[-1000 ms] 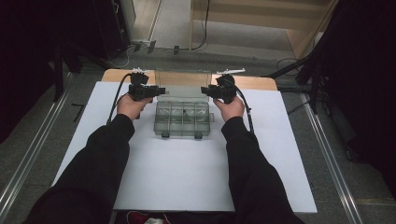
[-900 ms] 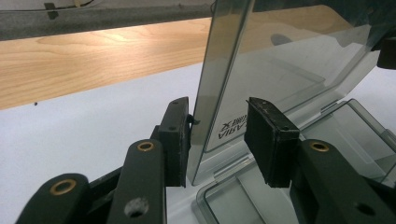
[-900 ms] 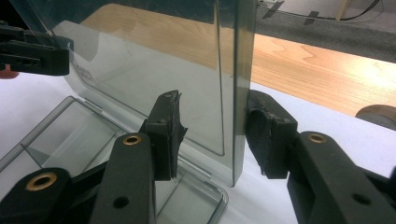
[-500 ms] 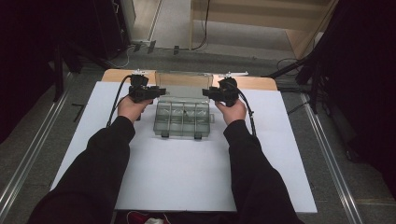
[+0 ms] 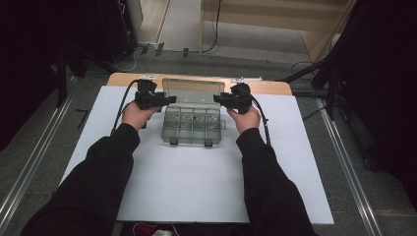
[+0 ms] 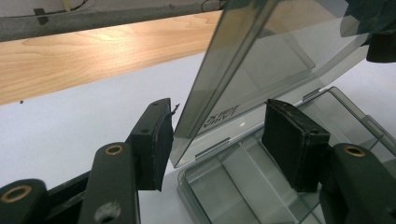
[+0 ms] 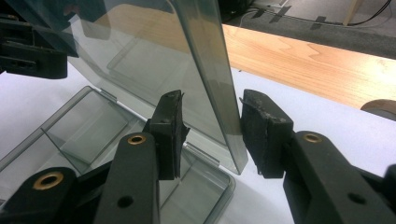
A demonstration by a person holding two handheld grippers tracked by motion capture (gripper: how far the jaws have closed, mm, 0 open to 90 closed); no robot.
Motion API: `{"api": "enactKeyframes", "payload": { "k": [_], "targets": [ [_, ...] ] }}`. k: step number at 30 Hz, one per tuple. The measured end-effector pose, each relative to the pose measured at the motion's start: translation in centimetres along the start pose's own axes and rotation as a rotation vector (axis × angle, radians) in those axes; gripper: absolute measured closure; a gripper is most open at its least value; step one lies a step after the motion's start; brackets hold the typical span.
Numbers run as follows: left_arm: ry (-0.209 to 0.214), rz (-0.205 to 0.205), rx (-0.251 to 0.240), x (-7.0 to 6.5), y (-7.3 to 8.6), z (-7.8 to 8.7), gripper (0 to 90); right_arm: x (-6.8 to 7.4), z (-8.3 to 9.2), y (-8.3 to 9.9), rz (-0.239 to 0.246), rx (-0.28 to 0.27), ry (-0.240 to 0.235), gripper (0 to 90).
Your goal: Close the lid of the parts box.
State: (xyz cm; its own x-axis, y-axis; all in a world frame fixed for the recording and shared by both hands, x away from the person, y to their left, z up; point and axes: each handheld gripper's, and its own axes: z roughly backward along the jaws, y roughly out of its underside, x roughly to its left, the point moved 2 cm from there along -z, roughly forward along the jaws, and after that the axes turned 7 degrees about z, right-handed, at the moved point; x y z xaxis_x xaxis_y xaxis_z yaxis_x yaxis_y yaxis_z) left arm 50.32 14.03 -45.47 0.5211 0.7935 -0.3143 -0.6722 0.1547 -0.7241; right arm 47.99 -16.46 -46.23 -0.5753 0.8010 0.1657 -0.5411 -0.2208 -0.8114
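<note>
Clear box lid (image 5: 193,91) now raised; left tongs (image 6: 224,140) have just been opening.

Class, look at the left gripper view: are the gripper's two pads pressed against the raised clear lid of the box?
No: the lid stands between the left gripper's pads with a visible gap on each side.

A large white sheet (image 5: 196,182) is laid flat over the table, and a strip of light wooden tabletop (image 5: 196,81) is left uncovered along its far edge. Metal rails (image 5: 29,162) are seen running along both sides of the table on a grey floor. Beyond the far edge, a pale wooden frame (image 5: 314,44) is stood, and black cables (image 5: 214,29) are trailed across the floor.
</note>
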Motion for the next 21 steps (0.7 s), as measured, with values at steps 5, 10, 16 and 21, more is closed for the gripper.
{"api": "enactKeyframes", "payload": {
  "k": [5,10,16,21],
  "targets": [
    [-0.008,0.009,0.016,0.6,0.0,0.4,39.7,0.1,0.1,0.1,0.008,-0.002,0.0,60.4],
    [0.005,0.019,0.032,1.3,0.2,1.1,39.7,0.3,0.3,0.3,0.016,-0.004,0.002,60.2],
    [0.033,0.068,0.086,2.0,0.6,1.9,42.6,0.5,0.5,0.4,0.03,-0.002,0.003,59.9],
    [0.03,0.057,0.139,2.8,0.9,2.8,55.6,0.5,0.6,0.5,0.033,-0.004,-0.002,59.8]
  ]
}}
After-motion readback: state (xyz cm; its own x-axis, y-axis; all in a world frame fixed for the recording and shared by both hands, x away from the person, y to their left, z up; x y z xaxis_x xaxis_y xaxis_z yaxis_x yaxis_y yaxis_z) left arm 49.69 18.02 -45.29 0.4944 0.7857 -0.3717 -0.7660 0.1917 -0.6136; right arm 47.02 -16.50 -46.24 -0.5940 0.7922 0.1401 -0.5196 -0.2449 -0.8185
